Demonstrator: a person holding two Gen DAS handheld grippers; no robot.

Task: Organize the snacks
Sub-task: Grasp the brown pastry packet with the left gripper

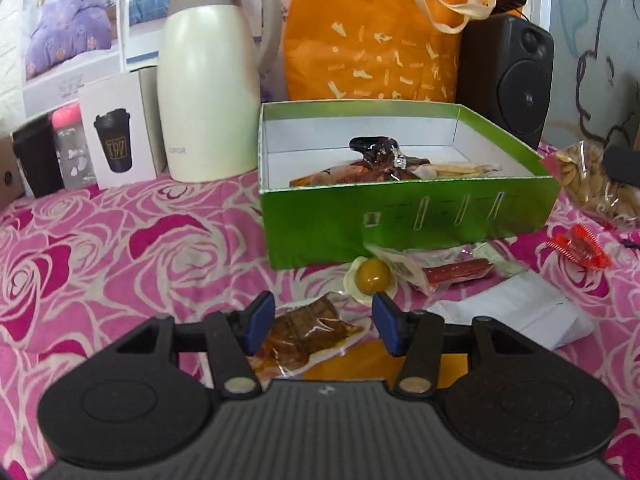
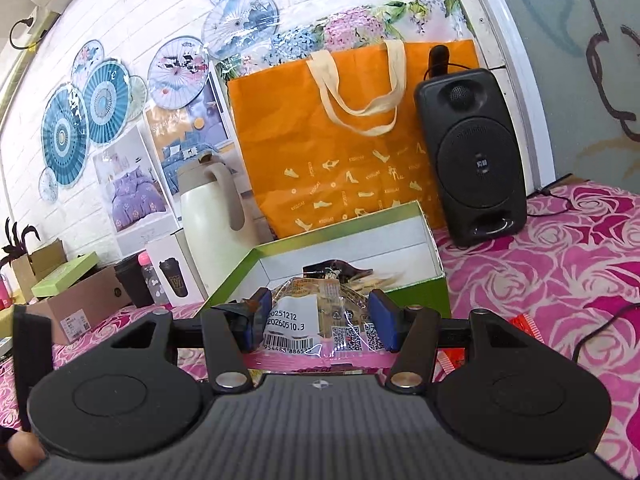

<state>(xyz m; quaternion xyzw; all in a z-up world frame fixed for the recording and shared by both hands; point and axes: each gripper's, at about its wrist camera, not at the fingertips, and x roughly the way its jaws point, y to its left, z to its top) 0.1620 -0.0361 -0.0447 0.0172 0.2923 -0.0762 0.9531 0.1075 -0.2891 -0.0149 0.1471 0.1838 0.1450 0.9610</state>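
Your bench (image 1: 120,240) is covered by a pink cloth printed with pale roses, and behind it a white brick wall (image 2: 132,20) carries blue paper fans (image 2: 64,136) and bedding posters. Along the back stand a cream thermos jug (image 1: 212,92), an orange shopping bag (image 1: 372,40) and a black speaker (image 1: 508,76). The open green box (image 1: 400,208) sits mid-bench with a few wrapped snacks inside. In front of it lie a yellow-green wrapped sweet (image 1: 373,276), a packed sausage (image 1: 456,272) and a red candy (image 1: 580,246). Your left hand-held gripper (image 1: 323,322) has its jaws apart around a brown vacuum-packed snack (image 1: 308,332) lying on the cloth; only the left pad seems to touch it. Your right hand-held gripper (image 2: 322,322) is clamped wide on a clear snack bag (image 2: 316,320) with a barcode label, near the box's front corner.
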